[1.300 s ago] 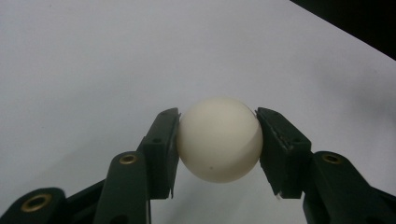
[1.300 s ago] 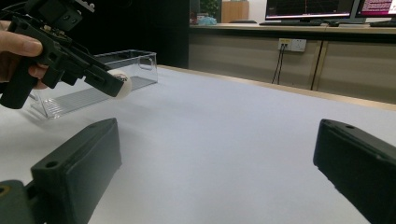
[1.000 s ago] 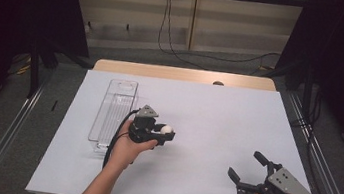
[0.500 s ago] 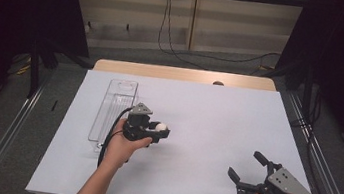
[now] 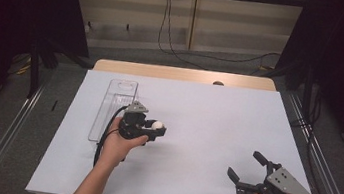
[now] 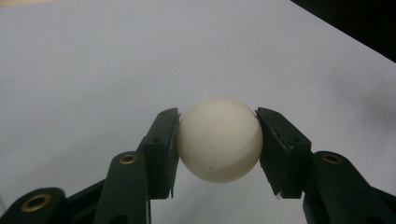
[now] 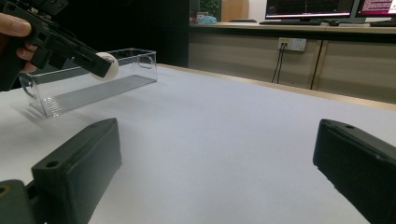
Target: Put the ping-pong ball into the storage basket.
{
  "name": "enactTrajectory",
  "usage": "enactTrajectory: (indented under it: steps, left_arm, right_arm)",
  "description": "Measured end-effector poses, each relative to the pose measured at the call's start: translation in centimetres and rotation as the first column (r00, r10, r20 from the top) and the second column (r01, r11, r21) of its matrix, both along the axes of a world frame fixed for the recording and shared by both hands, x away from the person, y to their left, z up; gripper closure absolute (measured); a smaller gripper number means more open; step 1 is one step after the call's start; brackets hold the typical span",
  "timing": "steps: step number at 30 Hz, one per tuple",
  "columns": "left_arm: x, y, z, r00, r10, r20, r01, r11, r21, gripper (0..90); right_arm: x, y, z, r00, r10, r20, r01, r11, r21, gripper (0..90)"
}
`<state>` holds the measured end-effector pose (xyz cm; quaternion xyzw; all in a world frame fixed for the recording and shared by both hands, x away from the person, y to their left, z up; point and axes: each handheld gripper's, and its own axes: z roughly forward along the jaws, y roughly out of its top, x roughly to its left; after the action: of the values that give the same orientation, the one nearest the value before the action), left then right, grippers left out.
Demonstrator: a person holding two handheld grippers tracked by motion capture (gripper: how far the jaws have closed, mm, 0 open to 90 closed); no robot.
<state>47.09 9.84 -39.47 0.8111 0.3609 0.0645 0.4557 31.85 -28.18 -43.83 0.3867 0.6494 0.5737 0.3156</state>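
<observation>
Between the jaws of the left gripper (image 5: pixel 155 126) sits a white ball (image 6: pixel 219 139), clamped on both sides and held clear of the white table sheet (image 5: pixel 207 117). Just beside that gripper, on its far side from the other hand, lies a clear plastic tray (image 5: pixel 111 104). Well apart, the right gripper (image 5: pixel 247 167) rests low with its jaws spread wide, nothing between them.

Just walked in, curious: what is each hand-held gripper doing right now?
Left hand-held gripper: closed on the white ball, held above the table.
Right hand-held gripper: open, holding nothing.
</observation>
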Motion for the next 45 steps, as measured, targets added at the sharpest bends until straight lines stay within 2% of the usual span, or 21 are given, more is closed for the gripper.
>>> enactTrajectory:
  steps: [2,8,9,16,17,20,25,31,32,33,42,43,45]
  left_arm:
    - [0.0,0.0,0.0,0.9999,0.010,-0.006,-0.010,0.9999,-0.010,51.1]
    - [0.1,0.3,0.1,1.0000,0.008,-0.006,-0.008,0.9999,0.007,51.1]
    - [0.1,0.3,0.1,0.9999,0.012,-0.004,-0.012,0.9999,-0.003,51.1]
    - [0.1,0.4,0.2,0.9998,0.020,-0.007,-0.020,0.9998,-0.003,51.2]
    - [0.2,0.6,0.2,0.9999,0.012,-0.005,-0.012,0.9999,0.007,51.1]
    - [0.2,0.7,0.3,0.9998,0.018,-0.003,-0.018,0.9998,-0.005,51.1]
    - [0.3,1.0,0.4,0.9998,0.020,-0.006,-0.020,0.9998,0.006,51.1]
    - [0.3,1.2,0.5,0.9996,0.026,-0.010,-0.026,0.9997,0.001,51.1]
    - [0.3,1.2,0.5,0.9995,0.031,-0.011,-0.031,0.9995,-0.011,51.2]
    - [0.3,1.3,0.5,0.9996,0.026,-0.012,-0.026,0.9997,0.000,51.1]
    - [0.4,1.8,0.8,0.9989,0.046,-0.012,-0.046,0.9988,-0.018,51.2]
    - [0.4,1.9,0.8,0.9992,0.039,-0.012,-0.039,0.9992,-0.009,51.1]
    - [0.4,1.9,0.8,0.9989,0.046,-0.011,-0.046,0.9987,-0.020,51.2]
  right_arm:
    - [0.0,0.0,0.0,1.0000,0.000,-0.004,0.000,1.000,0.000,0.6]
    - [0.0,0.0,0.0,1.0000,0.002,-0.002,-0.002,1.000,0.004,0.6]
    - [0.0,0.0,0.0,1.0000,0.005,-0.005,-0.005,1.000,0.003,0.6]
    - [0.0,0.0,0.0,1.0000,-0.001,-0.004,0.001,1.000,0.006,0.6]
    - [0.0,0.0,0.0,1.0000,-0.001,-0.003,0.001,1.000,0.006,0.6]
    - [0.0,0.0,0.1,1.0000,0.001,0.000,-0.001,1.000,0.006,0.7]
    - [0.0,0.0,0.1,1.0000,0.001,-0.004,-0.001,1.000,0.007,0.7]
    - [0.1,0.0,0.0,1.0000,-0.001,0.000,0.001,1.000,0.008,0.6]
    - [0.0,0.0,0.1,1.0000,0.001,-0.001,-0.001,1.000,0.008,0.7]
    - [0.0,0.0,0.1,1.0000,0.002,-0.001,-0.002,1.000,0.007,0.7]
    - [0.0,0.0,0.1,1.0000,-0.001,-0.001,0.001,1.000,0.008,0.7]
    - [0.0,0.0,0.1,1.0000,0.001,0.000,-0.001,1.000,0.007,0.7]
    - [0.0,0.0,0.1,1.0000,0.004,0.000,-0.004,1.000,0.003,0.7]
